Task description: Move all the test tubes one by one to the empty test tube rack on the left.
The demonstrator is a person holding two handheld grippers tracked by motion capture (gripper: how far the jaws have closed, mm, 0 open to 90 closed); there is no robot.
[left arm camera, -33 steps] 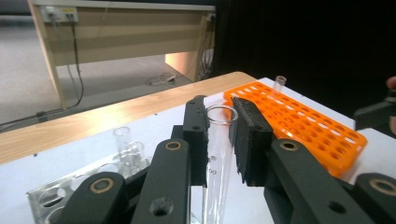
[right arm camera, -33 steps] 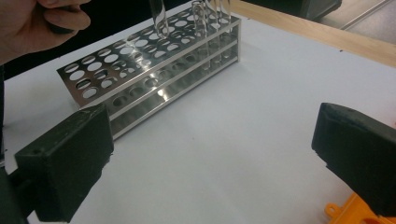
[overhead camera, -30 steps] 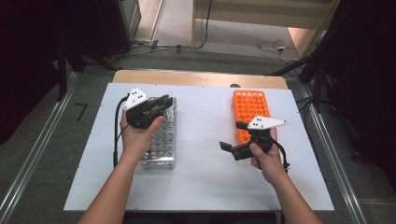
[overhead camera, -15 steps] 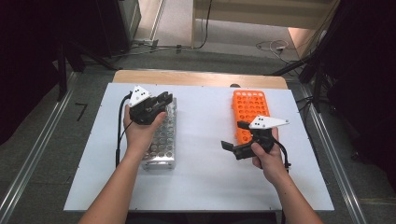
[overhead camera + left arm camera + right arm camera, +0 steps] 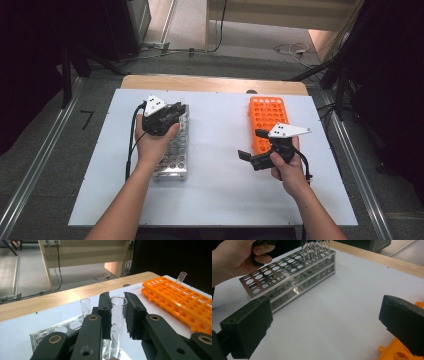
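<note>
High view first: the left gripper (image 5: 172, 111) hangs over the far end of the metal rack (image 5: 172, 155), which lies lengthwise on the white table (image 5: 220, 195), its long side running away from the person. The right gripper (image 5: 252, 145) sits just beside the near end of the orange rack (image 5: 267, 117), pointing leftward across the table, jaws spread with nothing between them. From up here the glass under the left gripper is too small to make out.

Left gripper view: a clear test tube (image 5: 117, 315) stands upright between the two black pads (image 5: 133, 315), its long axis vertical, open mouth up and level with the pad tips. Both pads press on its sides, so the jaws are pinching it. Its lower end reaches down into the metal rack (image 5: 50, 333). A second tube (image 5: 85, 307) stands upright in the rack just behind, left of the jaws. Off to the right, one slim tube (image 5: 180, 278) leans up out of the orange rack (image 5: 182, 300).

Right gripper view: the jaws stand wide apart over bare table (image 5: 332, 310), one pad (image 5: 249, 325) at each side. Beyond them the metal rack (image 5: 287, 277) lies on a diagonal, with upright tubes (image 5: 315, 252) clustered at its far end and the person's left hand (image 5: 237, 257) above it.
</note>
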